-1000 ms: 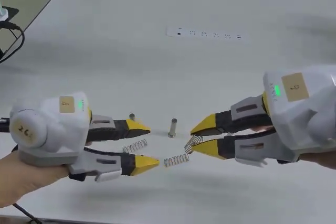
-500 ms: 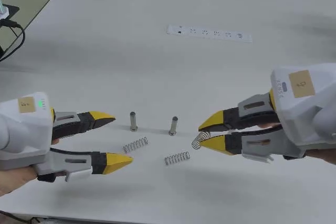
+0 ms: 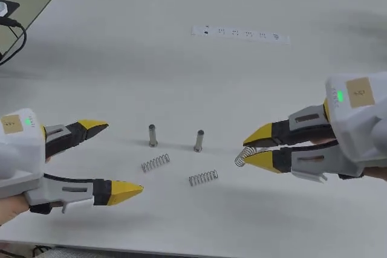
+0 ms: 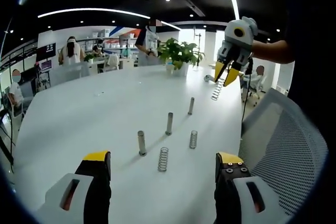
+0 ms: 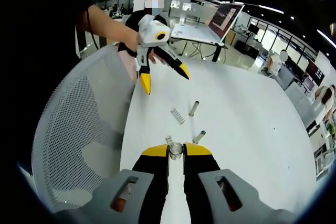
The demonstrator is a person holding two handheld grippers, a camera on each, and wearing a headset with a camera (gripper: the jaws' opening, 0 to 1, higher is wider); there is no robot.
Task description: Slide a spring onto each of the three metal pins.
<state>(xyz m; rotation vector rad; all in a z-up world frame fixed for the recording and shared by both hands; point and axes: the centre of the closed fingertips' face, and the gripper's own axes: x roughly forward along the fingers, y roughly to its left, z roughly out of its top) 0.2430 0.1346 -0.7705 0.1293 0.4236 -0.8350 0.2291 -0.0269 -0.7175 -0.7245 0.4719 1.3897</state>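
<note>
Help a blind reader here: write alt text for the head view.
The right gripper pinches a spring at its yellow tips above a white table, and the left gripper is held open opposite it. Between them two metal pins stand upright, with two loose springs lying in front.

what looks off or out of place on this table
Nothing looks damaged or spilled. One loose spring and a second loose spring lie flat on the table near the three upright pins, which are bare. The right gripper pinches a third spring by one end, so it droops from the tips.
</note>
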